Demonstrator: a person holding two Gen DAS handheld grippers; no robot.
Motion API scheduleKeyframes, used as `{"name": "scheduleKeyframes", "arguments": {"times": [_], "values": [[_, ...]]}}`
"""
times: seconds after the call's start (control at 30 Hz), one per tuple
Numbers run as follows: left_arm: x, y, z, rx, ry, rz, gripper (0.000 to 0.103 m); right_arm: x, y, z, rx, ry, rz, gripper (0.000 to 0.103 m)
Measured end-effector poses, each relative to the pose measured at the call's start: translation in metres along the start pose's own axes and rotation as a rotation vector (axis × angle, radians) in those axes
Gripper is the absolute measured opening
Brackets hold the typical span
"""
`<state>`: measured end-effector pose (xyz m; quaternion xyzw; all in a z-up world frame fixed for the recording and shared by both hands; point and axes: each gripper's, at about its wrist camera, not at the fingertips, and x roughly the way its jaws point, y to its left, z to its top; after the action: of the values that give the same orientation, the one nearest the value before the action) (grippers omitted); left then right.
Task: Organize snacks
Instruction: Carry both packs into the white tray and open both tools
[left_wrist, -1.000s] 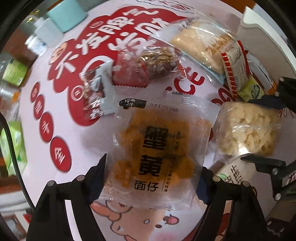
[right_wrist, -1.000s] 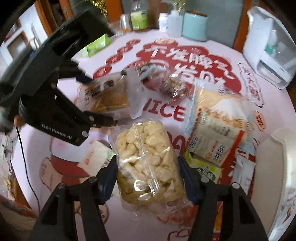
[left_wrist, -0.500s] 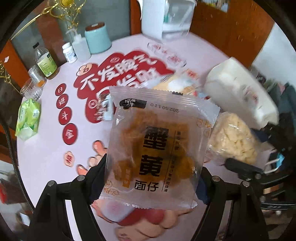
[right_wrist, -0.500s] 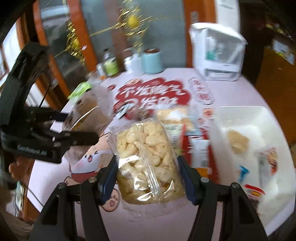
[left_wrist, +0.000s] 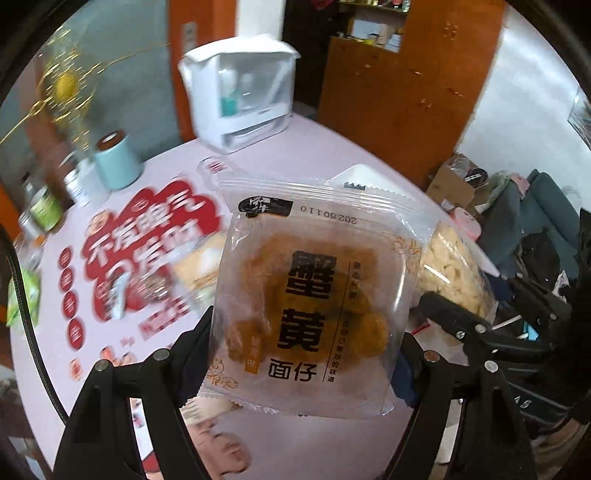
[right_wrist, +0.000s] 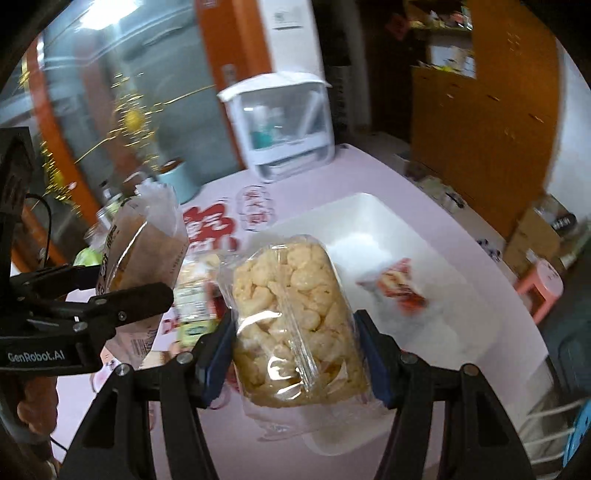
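My left gripper (left_wrist: 303, 354) is shut on a clear packet of orange crab-roe noodle snack (left_wrist: 314, 295) and holds it high above the pink table (left_wrist: 258, 158). My right gripper (right_wrist: 295, 347) is shut on a clear bag of pale puffed snacks (right_wrist: 291, 314), held over the near end of a white bin (right_wrist: 369, 214). The bin holds a red-and-white packet (right_wrist: 400, 286). The left gripper with its packet (right_wrist: 136, 251) shows at the left of the right wrist view. The puffed bag (left_wrist: 454, 269) shows to the right in the left wrist view.
Several loose snack packets (left_wrist: 195, 273) lie on the table's red lettering. A white dispenser box (left_wrist: 243, 96), a teal cup (left_wrist: 116, 162) and small bottles (left_wrist: 44, 206) stand at the far edge. A green pack (left_wrist: 24, 299) lies at the left. Wooden cabinets stand behind.
Both grippers have risen from the table with their packets and swung to the right. The right gripper's bag now hangs over the white bin.
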<state>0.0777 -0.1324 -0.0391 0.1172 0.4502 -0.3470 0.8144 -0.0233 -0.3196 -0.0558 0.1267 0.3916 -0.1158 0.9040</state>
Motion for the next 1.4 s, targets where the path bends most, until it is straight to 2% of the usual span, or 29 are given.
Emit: {"name": "scheduleKeyframes", "arguments": {"times": [0.13, 0.3, 0.5, 0.67, 0.83, 0.9, 1.07, 1.4], "values": [[0.023, -0.039, 0.02, -0.008, 0.004, -0.021, 0.079, 0.008, -0.036, 0.004, 0.032, 0.01, -0.04, 0.063], [0.063, -0.084, 0.04, -0.024, 0.032, 0.002, 0.079, 0.024, -0.07, 0.007, 0.044, 0.034, -0.076, 0.063], [0.101, -0.11, 0.051, -0.043, 0.056, 0.059, 0.079, 0.038, -0.093, 0.009, 0.022, 0.051, -0.103, 0.064], [0.124, -0.107, 0.054, -0.089, 0.083, 0.091, 0.083, 0.051, -0.106, 0.012, 0.006, 0.077, -0.106, 0.067], [0.143, -0.096, 0.053, -0.149, 0.138, 0.017, 0.085, 0.052, -0.104, 0.013, -0.04, 0.04, -0.127, 0.074], [0.145, -0.092, 0.052, -0.17, 0.151, 0.045, 0.086, 0.052, -0.104, 0.015, -0.047, 0.033, -0.127, 0.074], [0.131, -0.09, 0.048, -0.141, 0.106, 0.134, 0.101, 0.054, -0.101, 0.013, -0.055, 0.049, -0.108, 0.074], [0.097, -0.069, 0.022, -0.178, 0.099, 0.16, 0.102, 0.038, -0.079, 0.006, -0.057, 0.048, -0.08, 0.074]]}}
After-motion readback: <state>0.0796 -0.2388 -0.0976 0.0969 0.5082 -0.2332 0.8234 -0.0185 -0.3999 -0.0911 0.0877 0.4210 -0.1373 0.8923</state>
